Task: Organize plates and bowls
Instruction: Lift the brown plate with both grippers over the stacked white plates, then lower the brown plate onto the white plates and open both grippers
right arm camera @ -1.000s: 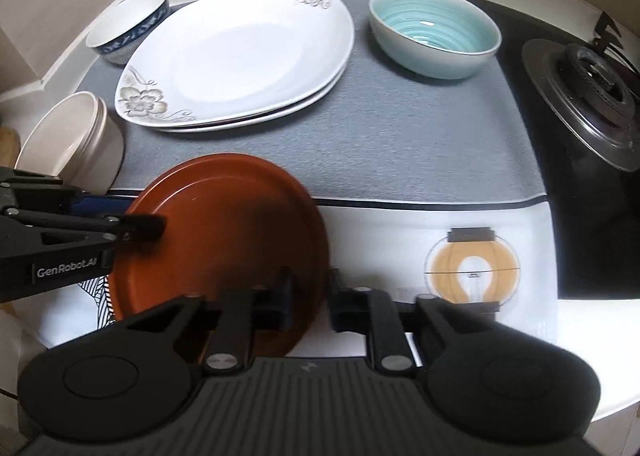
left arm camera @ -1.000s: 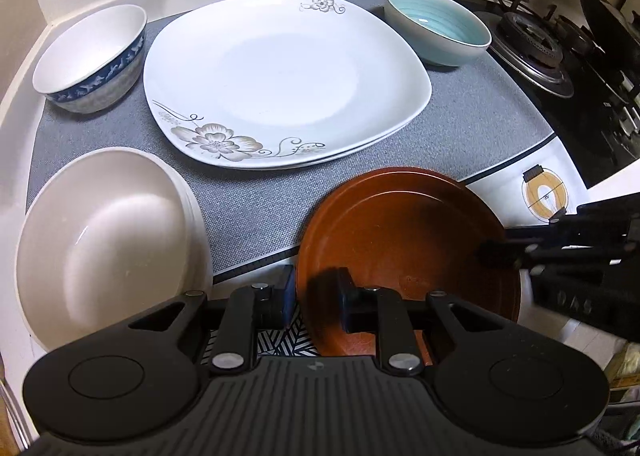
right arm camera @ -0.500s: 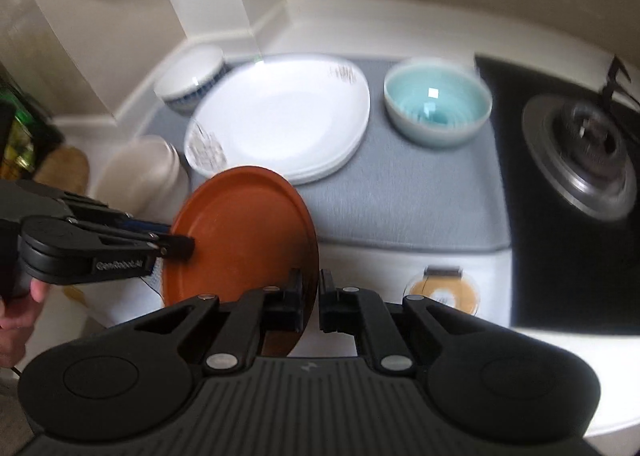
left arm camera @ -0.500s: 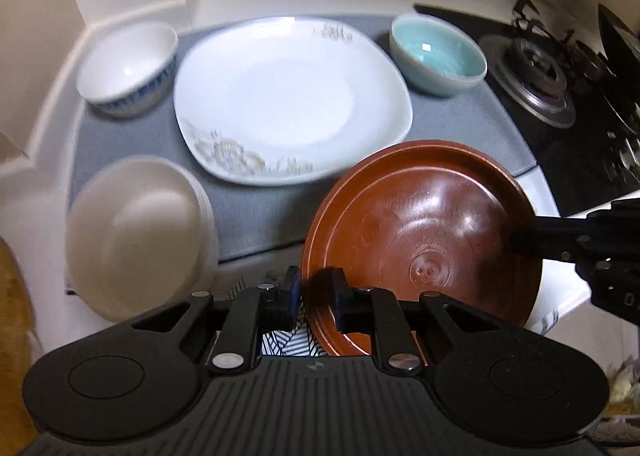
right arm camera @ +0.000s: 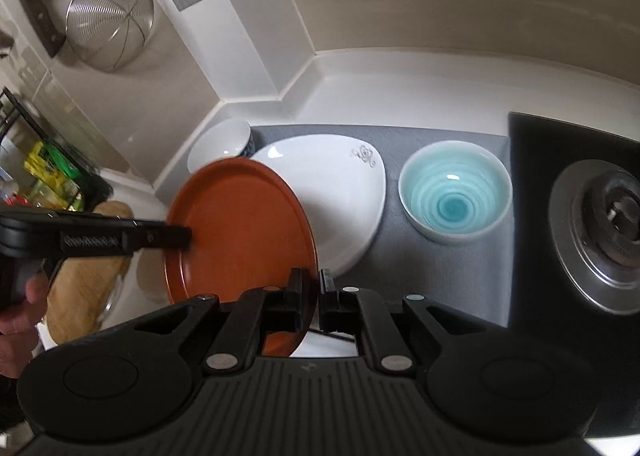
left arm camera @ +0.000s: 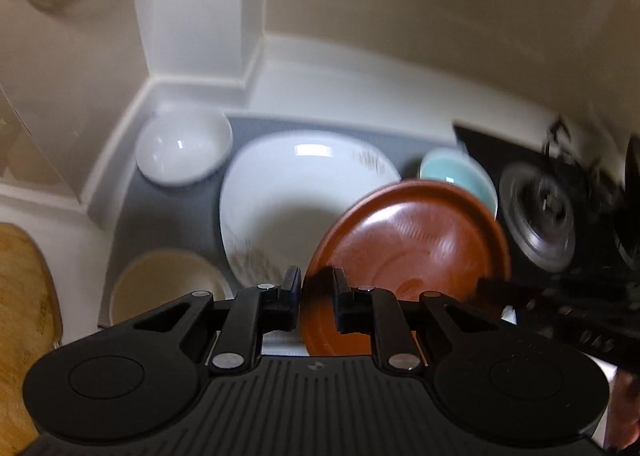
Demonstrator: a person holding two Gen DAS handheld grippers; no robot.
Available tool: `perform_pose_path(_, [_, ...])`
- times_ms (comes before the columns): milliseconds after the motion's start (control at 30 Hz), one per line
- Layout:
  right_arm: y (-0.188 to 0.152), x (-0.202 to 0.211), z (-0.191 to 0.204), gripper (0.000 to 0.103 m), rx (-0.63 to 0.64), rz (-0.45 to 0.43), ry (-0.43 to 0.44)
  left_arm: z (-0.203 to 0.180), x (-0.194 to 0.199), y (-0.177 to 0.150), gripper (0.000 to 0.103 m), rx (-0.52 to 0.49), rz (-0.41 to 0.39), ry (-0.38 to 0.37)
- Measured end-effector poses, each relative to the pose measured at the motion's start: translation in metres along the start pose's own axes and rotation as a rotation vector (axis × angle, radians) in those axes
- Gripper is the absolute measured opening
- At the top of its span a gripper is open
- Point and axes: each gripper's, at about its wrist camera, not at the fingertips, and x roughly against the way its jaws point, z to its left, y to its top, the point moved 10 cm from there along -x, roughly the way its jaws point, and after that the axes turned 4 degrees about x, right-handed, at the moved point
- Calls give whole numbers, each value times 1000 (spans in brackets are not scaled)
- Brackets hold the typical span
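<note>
- Both grippers have lifted the brown plate (left arm camera: 408, 240) off the counter since the earlier frames; it now hangs in the air, tilted, above the dishes.
- Left gripper (left arm camera: 316, 296) is clamped on the plate's near rim, one finger on each face.
- Right gripper (right arm camera: 314, 296) pinches the opposite rim just as tightly; its jaws finished closing on that edge within the last second.
- Ahead of the left gripper and below the plate lies the white square plate (left arm camera: 280, 192); the teal bowl (right arm camera: 456, 196) sits ahead and right of the right gripper, the blue-patterned bowl (right arm camera: 220, 148) ahead and left.
- Judgement: the pick-up is done; stacking onto the white plates seems the likely next step.
</note>
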Motion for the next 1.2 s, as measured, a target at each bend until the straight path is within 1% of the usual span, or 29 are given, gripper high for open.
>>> perform_pose_path(100, [17, -2, 3, 8, 0, -7, 12, 4, 9, 17, 17, 27, -37, -7])
perform_pose_path(200, [35, 0, 7, 8, 1, -28, 7, 7, 11, 34, 17, 29, -55, -26])
perform_pose_path(367, [61, 6, 13, 8, -12, -75, -39, 13, 0, 54, 17, 22, -54, -89])
perform_pose_path(433, [69, 5, 13, 8, -20, -79, -60, 19, -11, 59, 17, 39, -31, -120])
perform_pose_path(500, [75, 1, 12, 8, -56, -81, -66, 22, -21, 66, 17, 34, -25, -144])
perform_pose_path(567, [79, -5, 12, 8, -57, -86, -99, 26, -30, 71, 17, 31, -16, -167])
perform_pose_path(667, [80, -20, 13, 8, -71, -78, -135, 29, -41, 78, 17, 0, -15, -181])
perform_pose_path(833, [75, -50, 4, 9, -120, -89, -172, 36, -66, 79, 17, -35, 12, -164])
perform_pose_path(933, [70, -67, -1, 9, -174, -91, -170, 42, -88, 79, 17, -35, 43, -142])
perform_pose_path(1067, [65, -95, -7, 9, -171, -58, -185, 50, -115, 74, 17, -40, 82, -106])
perform_pose_path(1133, [64, -108, -11, 9, -167, -48, -193, 50, -122, 72, 17, -49, 89, -92])
perform_pose_path(1200, [62, -117, -15, 7, -169, -37, -209, 51, -126, 71, 17, -52, 93, -93])
